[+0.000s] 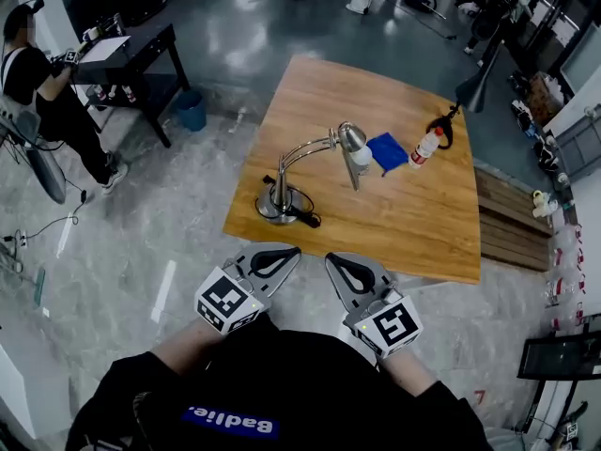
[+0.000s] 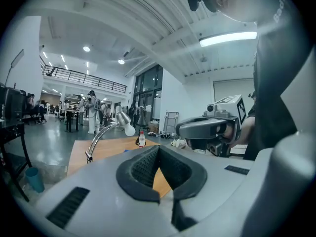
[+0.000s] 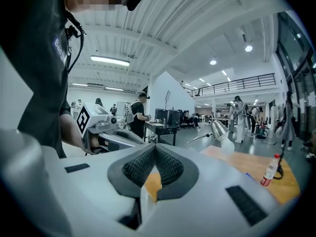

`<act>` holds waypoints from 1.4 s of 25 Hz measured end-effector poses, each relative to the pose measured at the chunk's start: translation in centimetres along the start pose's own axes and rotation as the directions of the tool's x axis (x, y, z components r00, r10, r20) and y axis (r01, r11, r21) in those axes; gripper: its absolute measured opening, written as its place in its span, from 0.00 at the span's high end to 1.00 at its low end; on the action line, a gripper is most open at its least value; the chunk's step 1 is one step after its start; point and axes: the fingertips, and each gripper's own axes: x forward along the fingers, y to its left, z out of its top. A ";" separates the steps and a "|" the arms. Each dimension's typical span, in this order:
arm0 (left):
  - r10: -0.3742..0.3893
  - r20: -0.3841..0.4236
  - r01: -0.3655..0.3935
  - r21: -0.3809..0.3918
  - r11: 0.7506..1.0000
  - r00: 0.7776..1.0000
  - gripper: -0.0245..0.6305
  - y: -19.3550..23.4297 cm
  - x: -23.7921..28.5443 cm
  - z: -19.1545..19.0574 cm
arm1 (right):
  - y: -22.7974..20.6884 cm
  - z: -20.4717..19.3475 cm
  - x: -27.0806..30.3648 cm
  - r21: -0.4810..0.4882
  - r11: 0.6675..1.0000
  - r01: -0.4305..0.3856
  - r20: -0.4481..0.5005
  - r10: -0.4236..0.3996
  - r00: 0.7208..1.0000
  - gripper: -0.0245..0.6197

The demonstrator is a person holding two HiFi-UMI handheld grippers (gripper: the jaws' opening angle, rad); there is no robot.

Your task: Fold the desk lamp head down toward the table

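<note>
Your left gripper (image 1: 285,252) and right gripper (image 1: 340,260) are closed, empty; shoving the chrome gooseneck desk lamp (image 1: 352,138) at twelve o'clock may topple it.

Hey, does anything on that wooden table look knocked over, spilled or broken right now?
Nothing stands out. The desk lamp stands on its base with its head raised. The bottle is upright and capped, and the blue cloth lies between them. No spill shows on the table.
</note>
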 end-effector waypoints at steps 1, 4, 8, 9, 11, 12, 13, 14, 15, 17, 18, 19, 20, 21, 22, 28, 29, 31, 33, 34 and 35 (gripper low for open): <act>-0.016 -0.001 0.016 0.001 1.000 1.000 0.95 1.2 0.2 0.0 | -0.7 0.2 1.2 -0.006 1.000 0.012 -0.008 -0.012 1.000 0.95; -0.071 -0.011 0.071 -0.010 0.997 0.997 0.95 4.6 0.8 0.0 | -2.7 0.8 5.0 -0.029 0.999 0.045 -0.025 -0.045 0.999 0.95; -0.167 -0.012 0.167 0.006 0.986 0.986 0.95 8.2 1.6 0.8 | -5.1 1.4 9.9 -0.024 0.995 0.094 -0.068 -0.096 0.993 0.95; -0.186 -0.009 0.186 0.010 0.982 0.982 0.95 9.0 1.8 1.0 | -5.5 1.8 11.0 -0.040 0.994 0.100 -0.065 -0.102 0.993 0.95; -0.208 -0.003 0.208 0.007 0.978 0.978 0.95 10.5 2.0 1.4 | -6.2 2.4 12.9 -0.067 0.992 0.108 -0.055 -0.111 0.992 0.95; -0.213 0.001 0.213 0.003 0.977 0.977 0.95 11.1 2.2 1.6 | -6.5 2.5 13.6 -0.067 0.992 0.110 -0.055 -0.114 0.992 0.95; -0.216 0.004 0.216 0.000 0.976 0.976 0.95 11.6 2.3 1.8 | -6.7 2.7 14.2 -0.066 0.992 0.108 -0.051 -0.111 0.992 0.95; -0.217 0.005 0.217 0.000 0.976 0.976 0.95 12.1 2.4 2.0 | -6.9 3.0 14.7 -0.068 0.992 0.102 -0.045 -0.105 0.993 0.95; -0.218 0.003 0.218 0.002 0.976 0.976 0.95 12.4 2.5 2.1 | -7.0 3.2 15.1 -0.074 0.993 0.096 -0.040 -0.099 0.994 0.95; -0.214 -0.007 0.214 0.005 0.977 0.977 0.95 13.1 3.1 2.0 | -7.5 3.3 15.5 -0.096 0.992 0.086 -0.042 -0.091 0.995 0.95; -0.207 -0.011 0.207 0.001 0.978 0.978 0.95 13.4 3.4 1.8 | -7.9 3.2 15.7 -0.111 0.990 0.083 -0.049 -0.089 0.995 0.95; -0.197 -0.013 0.197 -0.005 0.980 0.980 0.95 13.8 3.7 1.7 | -8.2 3.0 15.8 -0.132 0.988 0.079 -0.062 -0.088 0.994 0.95; -0.185 -0.014 0.185 -0.011 0.983 0.983 0.95 14.2 3.9 1.6 | -8.6 2.8 15.9 -0.159 0.985 0.075 -0.082 -0.088 0.993 0.95; -0.175 -0.016 0.175 -0.014 0.985 0.984 0.95 14.5 4.1 1.4 | -9.1 2.6 16.1 -0.188 0.980 0.068 -0.106 -0.090 0.990 0.95; -0.167 -0.023 0.167 -0.015 0.986 0.986 0.95 14.9 4.3 1.3 | -9.4 2.4 16.2 -0.216 0.974 0.062 -0.131 -0.091 0.987 0.95; -0.136 -0.065 0.135 -0.024 0.991 0.989 0.95 16.2 4.9 -0.4 | -10.4 1.8 16.7 -0.293 0.956 0.030 -0.204 -0.094 0.975 0.95; -0.136 -0.067 0.135 -0.027 0.991 0.988 0.95 16.2 4.9 -0.7 | -10.5 1.7 16.8 -0.304 0.952 0.033 -0.211 -0.101 0.972 0.95; -0.135 -0.071 0.133 -0.032 0.991 0.988 0.95 16.5 4.9 -1.3 | -10.9 1.6 16.9 -0.330 0.943 0.052 -0.218 -0.129 0.967 0.95; -0.122 -0.078 0.120 -0.036 0.992 0.989 0.95 17.3 4.9 -2.0 | -11.3 1.4 17.3 -0.377 0.924 0.068 -0.238 -0.167 0.957 0.92; -0.114 -0.083 0.111 -0.040 0.993 0.990 0.94 17.7 4.9 -2.4 | -11.6 1.1 17.5 -0.415 0.908 0.066 -0.265 -0.190 0.945 0.89; -0.107 -0.089 0.103 -0.045 0.994 0.990 0.92 18.2 5.0 -2.9 | -11.9 0.8 17.6 -0.458 0.887 0.061 -0.295 -0.216 0.931 0.83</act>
